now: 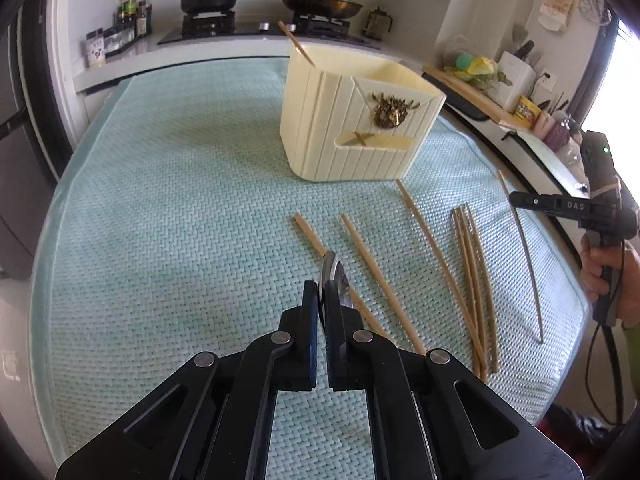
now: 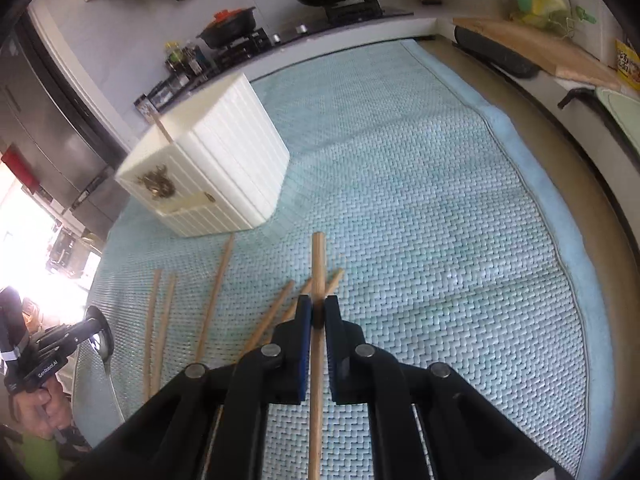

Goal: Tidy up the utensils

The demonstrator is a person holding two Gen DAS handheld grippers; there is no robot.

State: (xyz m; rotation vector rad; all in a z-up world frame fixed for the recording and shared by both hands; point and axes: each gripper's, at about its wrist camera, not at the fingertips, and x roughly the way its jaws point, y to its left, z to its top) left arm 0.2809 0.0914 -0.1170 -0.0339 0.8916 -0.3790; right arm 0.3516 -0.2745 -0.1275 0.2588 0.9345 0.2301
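The left tool (image 1: 322,286) is clenched on a metal spoon (image 1: 334,276), whose shiny, curved bowl sticks out just past its black pads, above the mat. The right tool (image 2: 316,304) is clamped on a single wooden chopstick (image 2: 318,264), a straight, round, pale stick that runs back between the pads and forward beyond them.

Below both lies a light-green woven mat (image 1: 180,200) with a herringbone texture, covering the surface. On it, loose chopsticks (image 1: 472,280) lie scattered: two apart near the left tool, a long one beside them, and a bundle just to the right.

Farther off stands a cream, ribbed plastic utensil holder (image 1: 352,128), boxy with rounded corners, bearing a brass-coloured ornament; one chopstick leans in its far compartment.
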